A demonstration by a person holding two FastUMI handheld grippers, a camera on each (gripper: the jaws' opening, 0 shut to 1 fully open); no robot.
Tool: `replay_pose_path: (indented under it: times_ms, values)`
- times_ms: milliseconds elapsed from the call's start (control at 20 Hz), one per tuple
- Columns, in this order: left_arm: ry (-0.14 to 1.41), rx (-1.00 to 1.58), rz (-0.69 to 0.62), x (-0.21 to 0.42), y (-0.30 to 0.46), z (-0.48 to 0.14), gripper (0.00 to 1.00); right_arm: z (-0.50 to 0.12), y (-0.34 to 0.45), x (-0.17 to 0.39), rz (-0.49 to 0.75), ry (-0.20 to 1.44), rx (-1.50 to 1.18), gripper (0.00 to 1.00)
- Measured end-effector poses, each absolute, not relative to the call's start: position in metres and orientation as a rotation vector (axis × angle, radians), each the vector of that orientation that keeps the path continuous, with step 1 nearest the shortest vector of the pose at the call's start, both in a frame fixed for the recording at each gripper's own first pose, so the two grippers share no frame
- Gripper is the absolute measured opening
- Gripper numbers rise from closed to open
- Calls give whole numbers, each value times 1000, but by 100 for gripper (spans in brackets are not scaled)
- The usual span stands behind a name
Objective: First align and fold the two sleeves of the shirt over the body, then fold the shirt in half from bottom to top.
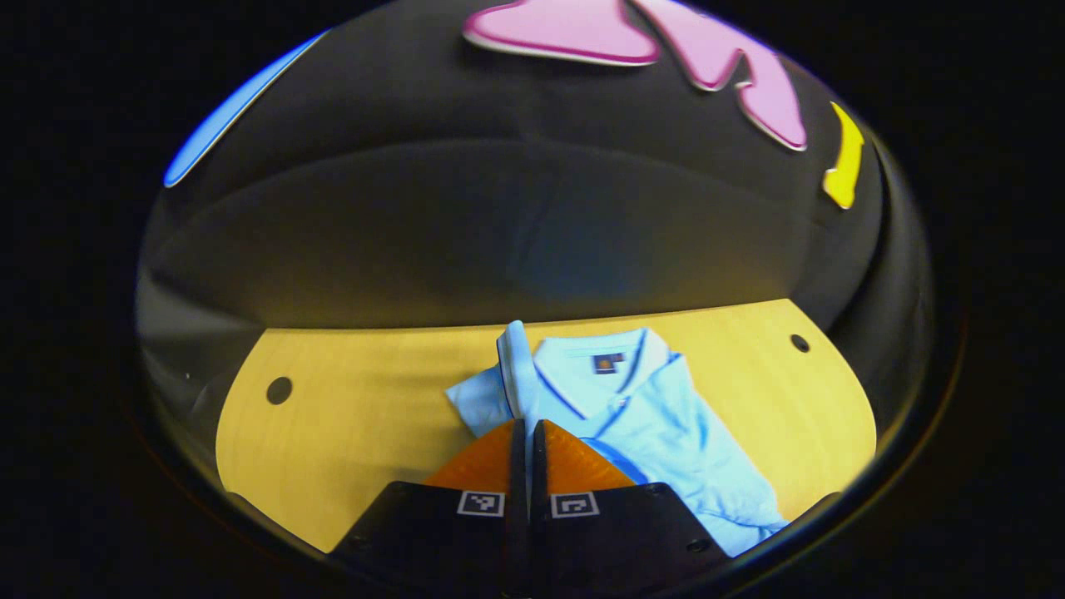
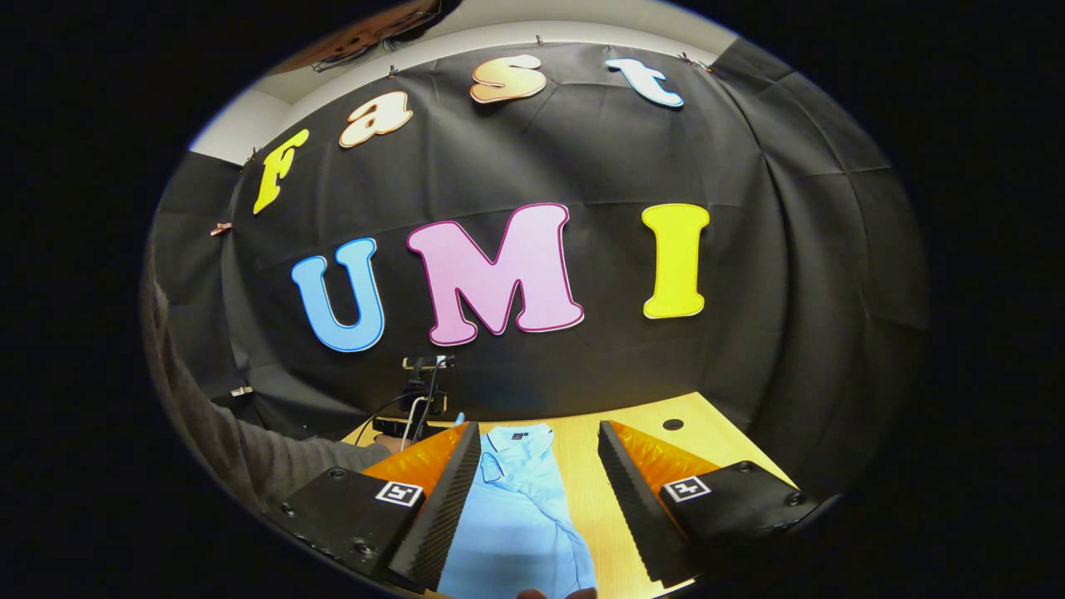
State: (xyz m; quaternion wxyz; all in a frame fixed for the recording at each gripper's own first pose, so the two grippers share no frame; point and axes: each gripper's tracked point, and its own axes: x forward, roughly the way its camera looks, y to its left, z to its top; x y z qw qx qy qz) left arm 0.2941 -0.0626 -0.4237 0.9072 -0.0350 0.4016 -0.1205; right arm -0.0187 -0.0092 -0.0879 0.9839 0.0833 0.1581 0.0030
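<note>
The light blue polo shirt (image 1: pixel 641 416) lies on the yellow wooden table (image 1: pixel 366 416), with its collar toward the black cloth wall. In the left gripper view the shirt sits from the centre toward 4 o'clock, and its collar with the dark piping is open and easy to see. In this view the sleeve (image 1: pixel 478 399) at about 9 o'clock of the collar is lifted and folded, with its edge standing up just beside the collar. The left gripper (image 1: pixel 527 433) has its two fingers pressed together with almost no gap. The blue cloth reaches to the fingertips, but I cannot tell if some cloth is caught between them.

The right gripper view looks from farther away and higher. Here the shirt (image 2: pixel 520 507) appears as a narrow blue strip that runs from the centre down to 6 o'clock. The right gripper (image 2: pixel 539 441) has its fingers wide apart, with the shirt lying between them and below them; they hold nothing. The ribbed inner pads (image 2: pixel 445 499) show well in this view.

This view also shows a grey sleeve (image 2: pixel 250 453) of the person at 8 o'clock, and a small device with cables (image 2: pixel 420 391) on a stand at the far edge of the table (image 2: pixel 715 441). Round holes (image 1: pixel 279 390) in the table top are visible in both views.
</note>
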Motion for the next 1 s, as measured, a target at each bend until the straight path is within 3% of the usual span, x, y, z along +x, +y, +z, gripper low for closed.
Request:
replay_pose_path:
  times_ms: [400,750,800,1000]
  values:
    - [881,39,-470,237,-166,-436,6,-101,-18,-33,-15,334,173,89]
    - [970,139,-486,216,-190,-477,6,-121,-24,-47,-24,374,171,89]
    - [977,152,-487,215,-191,-482,11,-125,-25,-49,-26,382,167,89]
    - [981,192,-466,212,-192,-490,7,-151,-26,-61,-20,449,151,89]
